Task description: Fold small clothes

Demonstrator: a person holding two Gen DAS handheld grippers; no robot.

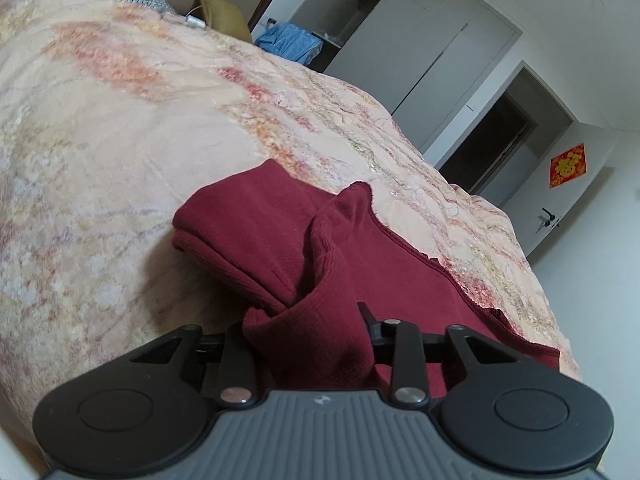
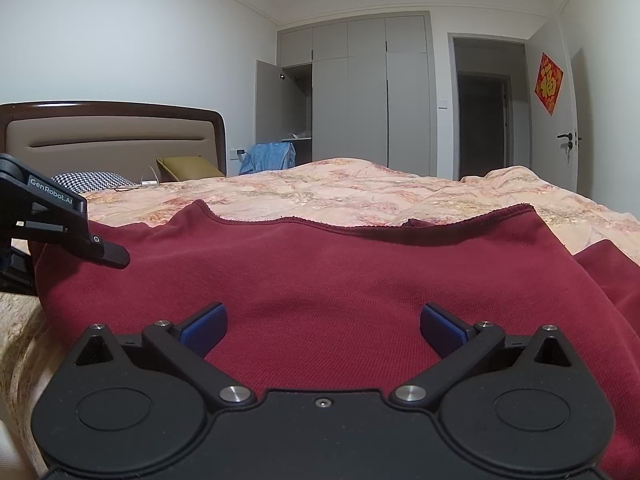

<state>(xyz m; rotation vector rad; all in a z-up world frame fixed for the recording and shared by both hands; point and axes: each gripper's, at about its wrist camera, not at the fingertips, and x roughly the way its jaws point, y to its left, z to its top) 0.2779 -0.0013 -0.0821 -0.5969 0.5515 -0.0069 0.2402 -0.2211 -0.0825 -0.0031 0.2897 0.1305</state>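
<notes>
Dark red knit sweater (image 2: 328,280) lies on the bed, on the peach floral quilt (image 1: 120,128), near the edge closest to me. It is the only garment I see laid out for folding.

Left claw (image 1: 308,340): closed down to a narrow gap, with a bunched cuff or sleeve end of the sweater packed between the fingers. Looks like a pinch on the fabric. The pads themselves are buried in cloth, so I judge the grip from the bunching, not from seeing contact. In the right wrist view this claw sits at the sweater's left side, low over the cloth.

Right claw (image 2: 322,330): wide open, blue pads (image 2: 204,328) well apart, holding nothing. It hovers over the sweater's near edge, with red cloth showing between and under the fingers.

Progress, my read: early.
- Body of the sweater is spread fairly flat, far hem roughly straight across the quilt.
- Left sleeve (image 1: 248,236) is partly drawn in over the body, rumpled, not a clean fold.
- Right-side sleeve trails off toward the quilt at the right edge, apparently unfolded.
- No body fold made yet.

Left to do: lay the left sleeve flat across the body, bring the right one in, then fold the body over.

Risk: the knit is thick and slumps, so the bunched sleeve may land wrinkled unless tensioned.
</notes>
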